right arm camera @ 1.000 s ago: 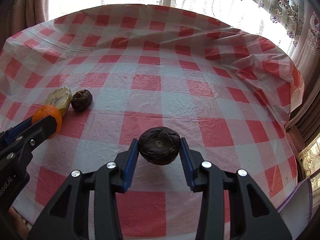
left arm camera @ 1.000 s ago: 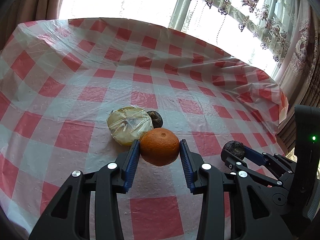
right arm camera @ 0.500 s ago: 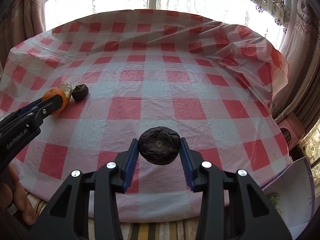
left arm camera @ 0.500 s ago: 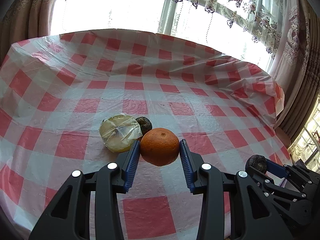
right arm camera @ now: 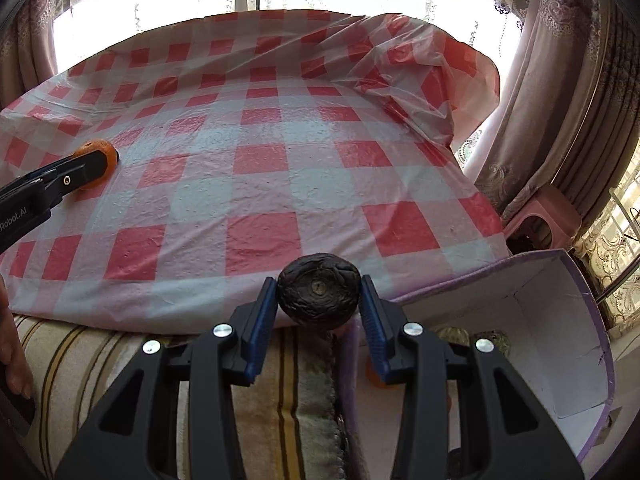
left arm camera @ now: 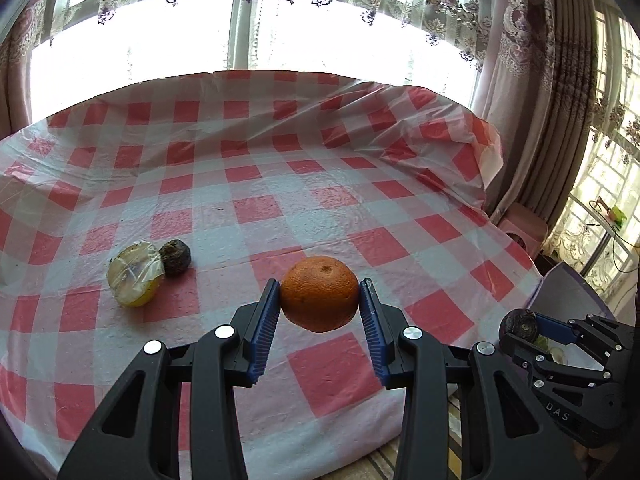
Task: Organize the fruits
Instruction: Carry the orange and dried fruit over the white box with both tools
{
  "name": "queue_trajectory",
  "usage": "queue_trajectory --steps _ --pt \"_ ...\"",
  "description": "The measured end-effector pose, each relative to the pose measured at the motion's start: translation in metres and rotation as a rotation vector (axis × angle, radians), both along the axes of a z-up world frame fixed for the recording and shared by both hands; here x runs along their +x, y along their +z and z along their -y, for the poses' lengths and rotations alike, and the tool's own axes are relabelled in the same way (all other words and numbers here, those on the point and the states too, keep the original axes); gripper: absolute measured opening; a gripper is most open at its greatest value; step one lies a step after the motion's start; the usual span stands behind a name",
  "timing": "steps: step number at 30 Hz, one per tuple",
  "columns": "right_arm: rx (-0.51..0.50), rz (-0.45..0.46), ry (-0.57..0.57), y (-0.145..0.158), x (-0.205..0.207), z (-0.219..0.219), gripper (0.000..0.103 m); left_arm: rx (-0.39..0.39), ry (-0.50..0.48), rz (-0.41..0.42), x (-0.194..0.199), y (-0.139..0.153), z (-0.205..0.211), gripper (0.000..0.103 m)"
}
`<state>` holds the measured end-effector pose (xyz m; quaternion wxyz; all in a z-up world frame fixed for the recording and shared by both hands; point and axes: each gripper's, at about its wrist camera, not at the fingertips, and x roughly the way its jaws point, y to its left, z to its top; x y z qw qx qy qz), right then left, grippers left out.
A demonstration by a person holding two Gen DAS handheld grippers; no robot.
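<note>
My left gripper (left arm camera: pixel 319 294) is shut on an orange (left arm camera: pixel 319 293), held above the red-and-white checked tablecloth (left arm camera: pixel 256 208). My right gripper (right arm camera: pixel 319 295) is shut on a dark wrinkled fruit (right arm camera: pixel 319 294) past the table's near edge, beside a white box with purple rim (right arm camera: pixel 560 344). In the left wrist view the right gripper (left arm camera: pixel 520 326) shows at lower right with the dark fruit (left arm camera: pixel 519 323). On the cloth at left lie a plastic-wrapped pale fruit (left arm camera: pixel 134 278) and a second dark fruit (left arm camera: pixel 175 258), touching each other.
The open box holds some greenish fruits (right arm camera: pixel 490 342) and an orange one (right arm camera: pixel 374 376), partly hidden by my fingers. A striped cloth (right arm camera: pixel 288 392) covers the seat below the table edge. A pink stool (right arm camera: pixel 540 216) stands at right by the curtains. A hand (right arm camera: pixel 14 360) is at left.
Both grippers moved right with their fruits. The right one left the table and now hangs over the table edge by the box. The wrapped fruit and dark fruit fell behind at left.
</note>
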<state>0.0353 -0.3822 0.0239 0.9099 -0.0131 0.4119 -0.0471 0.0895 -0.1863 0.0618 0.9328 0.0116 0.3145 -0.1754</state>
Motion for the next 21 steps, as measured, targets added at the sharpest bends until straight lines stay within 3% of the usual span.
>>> queue_trajectory --steps 12,21 --pt "-0.058 -0.068 -0.125 -0.013 -0.036 0.085 0.042 0.150 -0.314 0.010 -0.048 -0.009 0.111 0.038" --pt "-0.112 -0.153 -0.172 -0.033 -0.041 0.122 0.042 0.285 -0.500 -0.010 -0.071 -0.027 0.168 0.038"
